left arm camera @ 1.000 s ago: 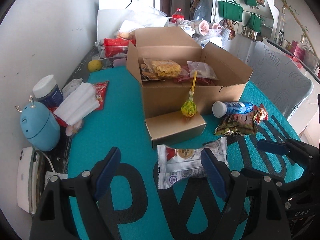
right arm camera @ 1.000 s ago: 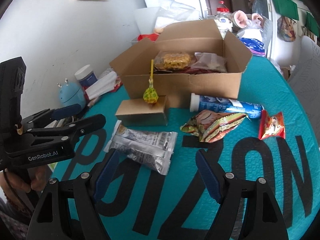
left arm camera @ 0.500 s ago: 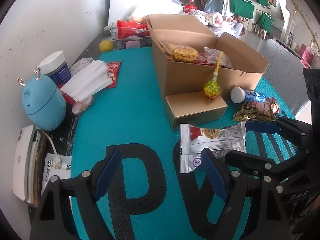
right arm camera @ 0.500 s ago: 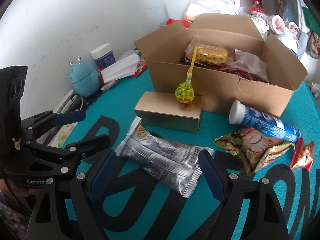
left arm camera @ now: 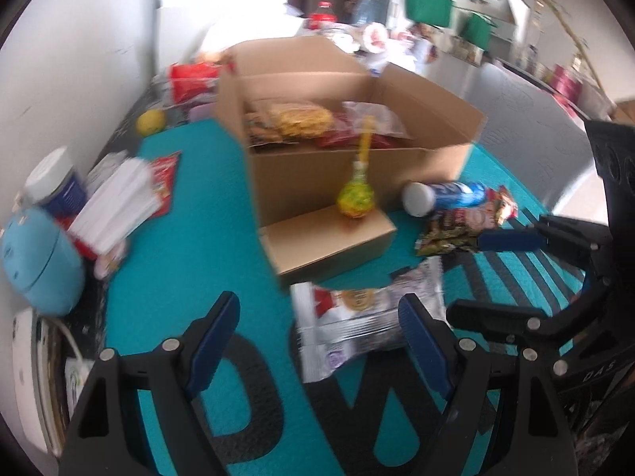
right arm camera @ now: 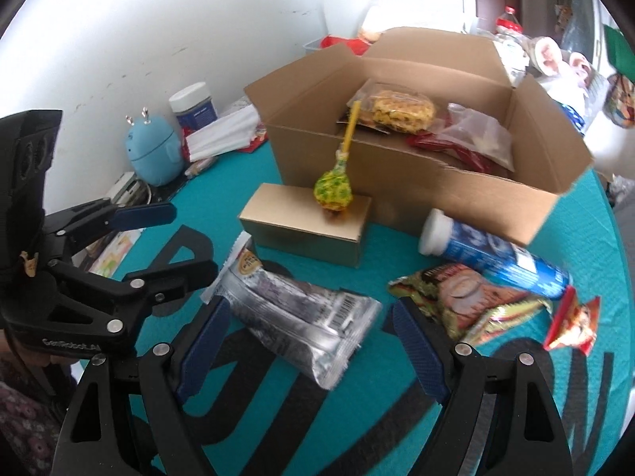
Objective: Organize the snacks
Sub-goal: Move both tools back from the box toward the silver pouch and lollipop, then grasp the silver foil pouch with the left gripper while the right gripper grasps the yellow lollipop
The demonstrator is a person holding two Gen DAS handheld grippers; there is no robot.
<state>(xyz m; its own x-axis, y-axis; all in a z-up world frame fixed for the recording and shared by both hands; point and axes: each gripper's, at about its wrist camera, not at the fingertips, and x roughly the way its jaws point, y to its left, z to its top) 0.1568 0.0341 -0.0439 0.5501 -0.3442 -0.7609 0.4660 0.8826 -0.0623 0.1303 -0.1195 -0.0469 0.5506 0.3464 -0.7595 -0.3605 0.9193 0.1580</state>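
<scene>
The silver snack packet [right arm camera: 295, 317] lies flat on the table [right arm camera: 381, 408], long axis slanting across the gap between the right gripper [right arm camera: 307, 343]'s parted fingers [right arm camera: 416, 343]; the left gripper [left arm camera: 319, 343], fingers apart too, holds nothing.

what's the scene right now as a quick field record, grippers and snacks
left gripper: open, empty, above the mat
right gripper: open, empty, silver packet between its fingers, not gripped
silver packet: flat on the teal mat
cardboard box: open, some snacks inside
small box: in front of the cardboard box
lollipop: on the small box, stick leaning on the cardboard box
blue tube: lying on its side
still out: brown packet, red packet
</scene>
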